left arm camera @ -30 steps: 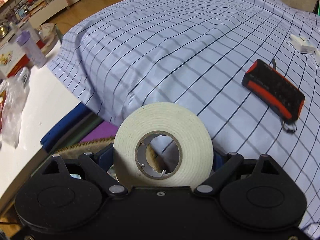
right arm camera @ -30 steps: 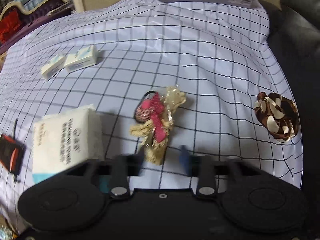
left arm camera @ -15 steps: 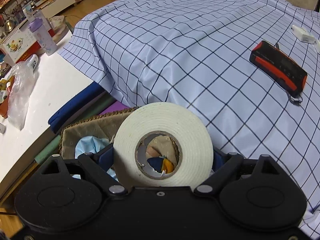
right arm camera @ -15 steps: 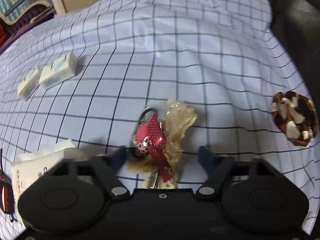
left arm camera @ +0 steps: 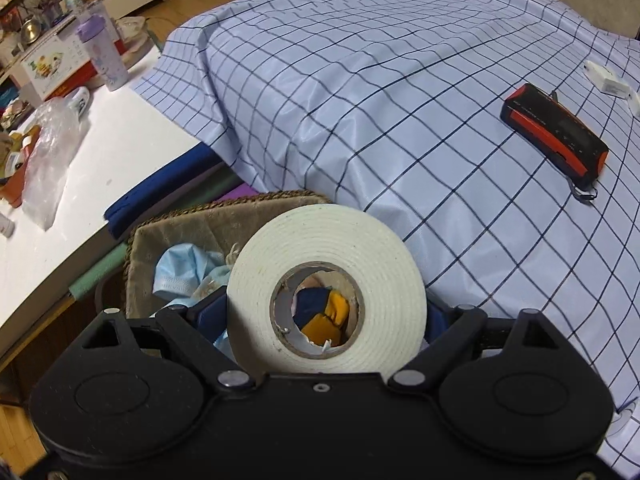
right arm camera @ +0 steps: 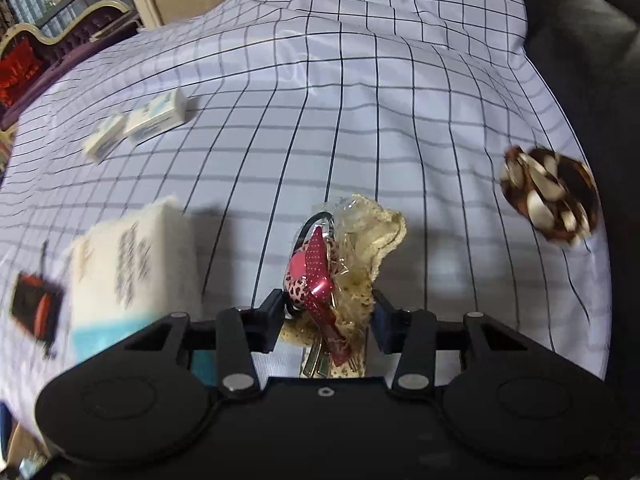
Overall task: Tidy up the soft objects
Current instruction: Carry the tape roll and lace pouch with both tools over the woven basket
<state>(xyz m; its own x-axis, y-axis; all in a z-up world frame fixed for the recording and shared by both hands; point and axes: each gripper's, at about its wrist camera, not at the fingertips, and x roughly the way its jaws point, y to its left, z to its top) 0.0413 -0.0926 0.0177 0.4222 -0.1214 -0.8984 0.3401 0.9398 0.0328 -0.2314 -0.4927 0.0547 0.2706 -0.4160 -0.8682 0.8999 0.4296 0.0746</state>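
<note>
Closing right gripper (right arm camera: 326, 314) on bow hair tie (right arm camera: 320, 280); left gripper (left arm camera: 326, 312), clutching tape roll (left arm camera: 326, 256), now over basket (left arm camera: 224, 220), ready to drop.

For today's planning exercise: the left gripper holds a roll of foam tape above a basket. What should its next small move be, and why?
Probably lower a little and open. The left gripper clamps the foam tape roll over the lined basket, where a blue mask already lies.

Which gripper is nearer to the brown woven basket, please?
Left. The left gripper, holding a white foam tape roll, hovers above the basket; the right gripper shows none nearby.
</note>
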